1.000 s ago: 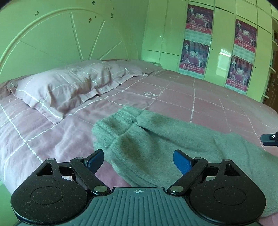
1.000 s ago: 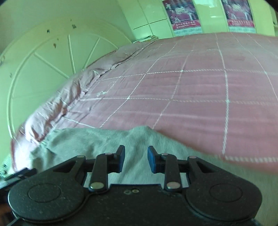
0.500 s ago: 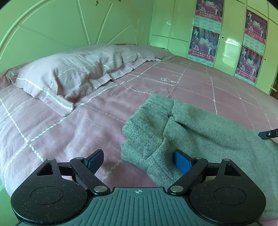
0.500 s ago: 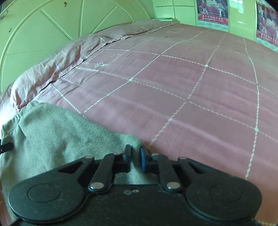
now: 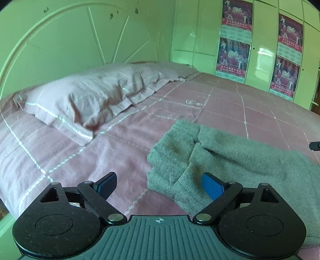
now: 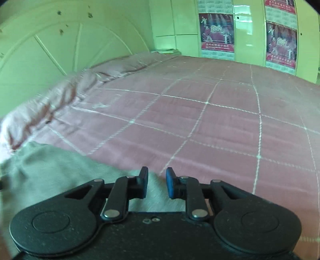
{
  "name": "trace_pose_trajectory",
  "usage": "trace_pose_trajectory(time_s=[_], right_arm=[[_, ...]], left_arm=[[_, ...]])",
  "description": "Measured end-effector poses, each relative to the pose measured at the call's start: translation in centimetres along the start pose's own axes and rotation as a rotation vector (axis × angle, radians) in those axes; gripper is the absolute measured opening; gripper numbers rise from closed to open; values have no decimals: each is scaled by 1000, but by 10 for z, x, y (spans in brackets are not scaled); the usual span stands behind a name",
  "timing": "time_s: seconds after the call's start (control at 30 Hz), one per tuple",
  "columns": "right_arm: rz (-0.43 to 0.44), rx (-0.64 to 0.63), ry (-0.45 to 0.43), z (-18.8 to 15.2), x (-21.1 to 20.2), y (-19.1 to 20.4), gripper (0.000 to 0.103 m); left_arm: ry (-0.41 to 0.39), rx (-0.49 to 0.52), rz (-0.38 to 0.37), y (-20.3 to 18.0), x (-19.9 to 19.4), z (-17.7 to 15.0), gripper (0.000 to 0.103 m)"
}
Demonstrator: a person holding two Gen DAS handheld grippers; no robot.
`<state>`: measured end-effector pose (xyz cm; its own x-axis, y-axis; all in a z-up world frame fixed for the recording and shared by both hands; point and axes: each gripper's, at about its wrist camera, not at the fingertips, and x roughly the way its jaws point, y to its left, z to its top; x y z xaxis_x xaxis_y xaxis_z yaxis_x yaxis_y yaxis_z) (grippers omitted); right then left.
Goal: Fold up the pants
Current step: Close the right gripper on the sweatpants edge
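Pants [image 5: 230,160] lie folded lengthwise on the bed [image 5: 250,112], below the pillow [image 5: 90,100]; crosswise folds remain. Left gripper [image 5: 160,184] gapes wider, empty; right gripper [image 6: 157,183] fingers are parting, cloth released underneath.

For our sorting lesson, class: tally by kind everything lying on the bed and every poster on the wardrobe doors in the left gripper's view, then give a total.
Pants: 1
Pillows: 1
Posters: 4
Total: 6
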<state>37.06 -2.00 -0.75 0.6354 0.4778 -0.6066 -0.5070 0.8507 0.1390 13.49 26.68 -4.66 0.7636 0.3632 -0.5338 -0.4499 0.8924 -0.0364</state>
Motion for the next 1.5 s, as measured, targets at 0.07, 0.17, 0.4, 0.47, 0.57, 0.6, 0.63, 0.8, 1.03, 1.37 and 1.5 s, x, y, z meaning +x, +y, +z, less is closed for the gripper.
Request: trace_pose_trajectory(time_s=[0.07, 0.17, 0.4, 0.47, 0.57, 0.6, 0.63, 0.8, 1.03, 1.37, 1.5], right_arm=[[50, -20, 0, -20, -26, 10, 13], [148, -108, 90, -61, -38, 33, 9], [8, 213, -50, -88, -116, -38, 11], [-52, 376, -154, -112, -163, -84, 11], [-171, 672, -315, -174, -242, -161, 12], [-222, 778, -372, -199, -269, -184, 10], [-273, 880, -429, -226, -293, -204, 9], [-379, 1220, -529, -313, -352, -263, 9], [-320, 1339, -547, -335, -323, -286, 22], [-392, 1065, -540, -302, -339, -277, 0], [-350, 1182, -487, -329, -327, -292, 0]], left_arm=[[-43, 47, -42, -15, -13, 2, 91], [-36, 163, -111, -47, -15, -5, 92], [29, 235, -86, -69, -21, -15, 98], [-7, 229, -100, -74, -36, -14, 98], [-29, 261, -145, -92, -45, -18, 98], [-29, 271, -164, -99, -45, -22, 98], [-21, 283, -177, -107, -45, -26, 98], [58, 314, -208, -137, -30, -47, 99], [79, 302, -203, -138, -27, -52, 103], [96, 318, -204, -140, -20, -48, 103], [99, 320, -209, -138, -17, -48, 103]])
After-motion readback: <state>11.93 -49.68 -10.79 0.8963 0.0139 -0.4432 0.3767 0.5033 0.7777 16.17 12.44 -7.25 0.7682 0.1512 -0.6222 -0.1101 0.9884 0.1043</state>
